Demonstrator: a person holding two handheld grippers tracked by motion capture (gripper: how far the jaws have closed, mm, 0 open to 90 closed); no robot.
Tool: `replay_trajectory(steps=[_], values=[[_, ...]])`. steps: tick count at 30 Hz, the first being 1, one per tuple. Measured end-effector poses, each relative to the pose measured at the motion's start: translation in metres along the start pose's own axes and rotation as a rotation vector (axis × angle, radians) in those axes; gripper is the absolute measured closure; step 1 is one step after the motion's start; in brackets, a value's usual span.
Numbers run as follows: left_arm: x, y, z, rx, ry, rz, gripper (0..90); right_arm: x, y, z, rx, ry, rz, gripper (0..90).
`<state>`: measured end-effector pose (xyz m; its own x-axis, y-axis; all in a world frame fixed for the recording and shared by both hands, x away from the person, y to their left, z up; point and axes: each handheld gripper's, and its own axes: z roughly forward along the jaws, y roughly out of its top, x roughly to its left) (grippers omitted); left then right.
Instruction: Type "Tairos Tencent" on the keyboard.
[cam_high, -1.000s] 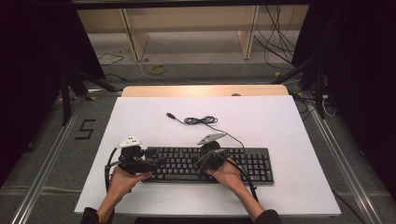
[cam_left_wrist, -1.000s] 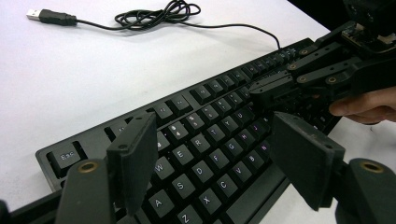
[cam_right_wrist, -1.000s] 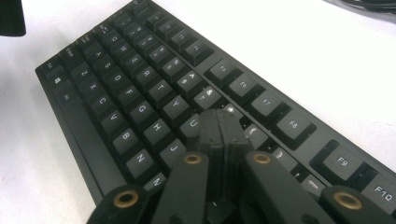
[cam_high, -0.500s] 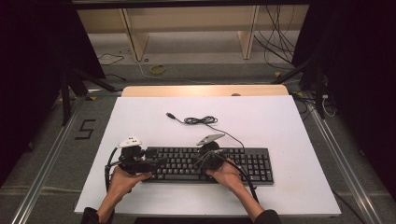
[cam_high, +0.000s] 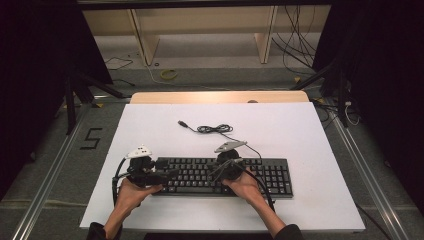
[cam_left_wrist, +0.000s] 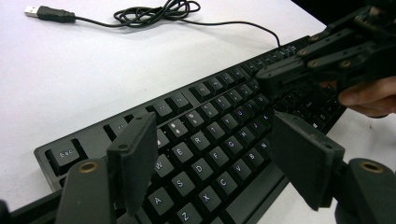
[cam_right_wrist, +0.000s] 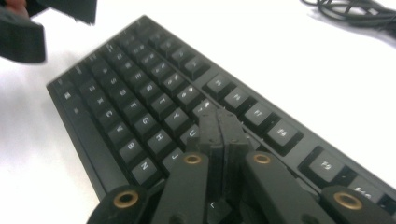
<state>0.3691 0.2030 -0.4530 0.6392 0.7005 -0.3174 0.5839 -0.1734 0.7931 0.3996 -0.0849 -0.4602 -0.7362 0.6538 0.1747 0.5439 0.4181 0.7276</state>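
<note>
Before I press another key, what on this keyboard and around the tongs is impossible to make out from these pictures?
- Key under the right tongs: right gripper view, hidden by the shut tips; contact unclear.
- Keyboard legends: high view, too small.
- Keyboard's right end: right gripper view, cut off by the edge.
- Cable coil: right gripper view, blurred, cropped at the top.
- Left tongs: open above the letter keys; height unclear.

A white worktop (cam_high: 300, 135) lies beneath the tools; beyond them, wooden shelving (cam_high: 200, 30) and loose floor cables (cam_high: 167, 74).
</note>
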Motion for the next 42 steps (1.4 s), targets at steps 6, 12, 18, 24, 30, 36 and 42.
replay_trajectory(steps=[6, 12, 18, 24, 30, 36, 42], values=[[0.0, 0.0, -0.001, 0.003, -0.001, 0.004, 31.7, -0.001, 0.0, -0.007, -0.024, 0.009, 0.003, 84.8], [0.0, 0.001, 0.0, 0.005, -0.003, 0.01, 31.7, -0.001, -0.001, -0.013, -0.043, 0.026, 0.004, 75.5], [-0.001, 0.001, 0.001, 0.011, -0.003, 0.018, 31.8, 0.0, -0.001, -0.02, -0.064, 0.046, 0.005, 64.0], [-0.002, 0.003, 0.002, 0.015, -0.007, 0.024, 32.1, 0.001, -0.004, -0.025, -0.073, 0.054, 0.001, 59.2], [-0.002, 0.003, 0.005, 0.027, -0.013, 0.027, 32.2, 0.001, -0.006, -0.03, -0.09, 0.06, 0.006, 53.2], [-0.002, 0.004, 0.007, 0.032, -0.022, 0.023, 32.3, 0.0, -0.009, -0.036, -0.102, 0.063, 0.015, 48.7], [-0.003, 0.005, 0.011, 0.045, -0.029, 0.031, 32.6, -0.002, -0.013, -0.044, -0.125, 0.058, 0.021, 46.7]])
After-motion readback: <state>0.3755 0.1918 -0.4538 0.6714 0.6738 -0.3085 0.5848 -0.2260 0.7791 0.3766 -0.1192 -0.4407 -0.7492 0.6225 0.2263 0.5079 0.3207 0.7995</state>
